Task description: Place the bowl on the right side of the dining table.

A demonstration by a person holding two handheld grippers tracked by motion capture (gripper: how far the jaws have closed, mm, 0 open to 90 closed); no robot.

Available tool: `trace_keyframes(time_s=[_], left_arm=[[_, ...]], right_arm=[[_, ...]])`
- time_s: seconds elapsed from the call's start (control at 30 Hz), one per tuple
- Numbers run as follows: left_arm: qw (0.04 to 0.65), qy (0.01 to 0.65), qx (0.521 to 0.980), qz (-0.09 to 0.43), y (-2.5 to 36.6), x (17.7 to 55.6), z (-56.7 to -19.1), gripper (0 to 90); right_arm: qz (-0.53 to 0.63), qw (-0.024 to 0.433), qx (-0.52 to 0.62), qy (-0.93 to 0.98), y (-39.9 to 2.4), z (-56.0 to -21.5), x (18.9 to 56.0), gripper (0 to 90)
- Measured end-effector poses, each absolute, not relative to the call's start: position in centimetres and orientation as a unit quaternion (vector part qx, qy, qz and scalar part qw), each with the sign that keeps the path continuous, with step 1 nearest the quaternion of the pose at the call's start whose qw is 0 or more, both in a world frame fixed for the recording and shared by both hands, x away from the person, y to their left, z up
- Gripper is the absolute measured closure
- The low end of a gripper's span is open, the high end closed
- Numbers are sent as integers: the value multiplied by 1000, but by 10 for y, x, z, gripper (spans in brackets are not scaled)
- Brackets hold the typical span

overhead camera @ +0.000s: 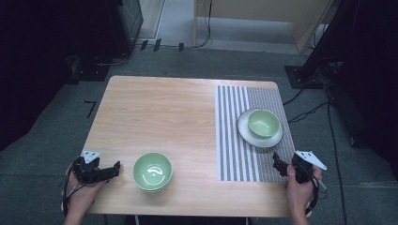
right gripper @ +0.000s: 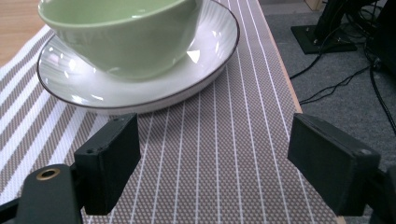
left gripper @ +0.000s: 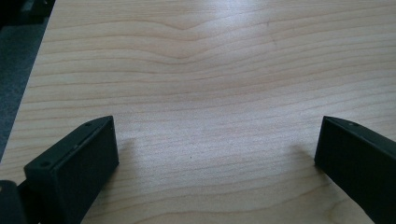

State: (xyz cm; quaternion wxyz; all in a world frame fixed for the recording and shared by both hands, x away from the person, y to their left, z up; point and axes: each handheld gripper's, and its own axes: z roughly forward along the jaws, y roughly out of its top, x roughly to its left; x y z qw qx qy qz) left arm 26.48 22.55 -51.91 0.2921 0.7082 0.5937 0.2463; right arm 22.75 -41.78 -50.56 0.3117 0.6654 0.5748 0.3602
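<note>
A green bowl (overhead camera: 152, 171) sits on the wooden table (overhead camera: 159, 117) near its front edge. A second green bowl (overhead camera: 264, 123) rests on a white plate (overhead camera: 247, 131) on the striped placemat (overhead camera: 234, 140) at the right. My left gripper (overhead camera: 115, 169) is open at the front left, just left of the near bowl, over bare wood (left gripper: 210, 93). My right gripper (overhead camera: 276, 161) is open at the front right corner of the mat, a little short of the plate (right gripper: 140, 88) and its bowl (right gripper: 121, 32). Neither holds anything.
The placemat (right gripper: 210, 158) runs to the table's right edge. Cables and black stands (overhead camera: 309, 75) lie on the grey floor beyond the right side. The left and middle of the table is bare wood.
</note>
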Motion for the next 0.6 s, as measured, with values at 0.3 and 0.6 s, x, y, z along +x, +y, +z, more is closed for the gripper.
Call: trace_keyframes(time_s=[0.3, 0.6], left_arm=[[292, 594, 708, 246, 226, 265, -519, 0], [292, 594, 708, 246, 226, 265, -519, 0]], right_arm=[[342, 306, 671, 582, -422, -515, 220, 167], [286, 288, 681, 609, -418, -524, 224, 163]])
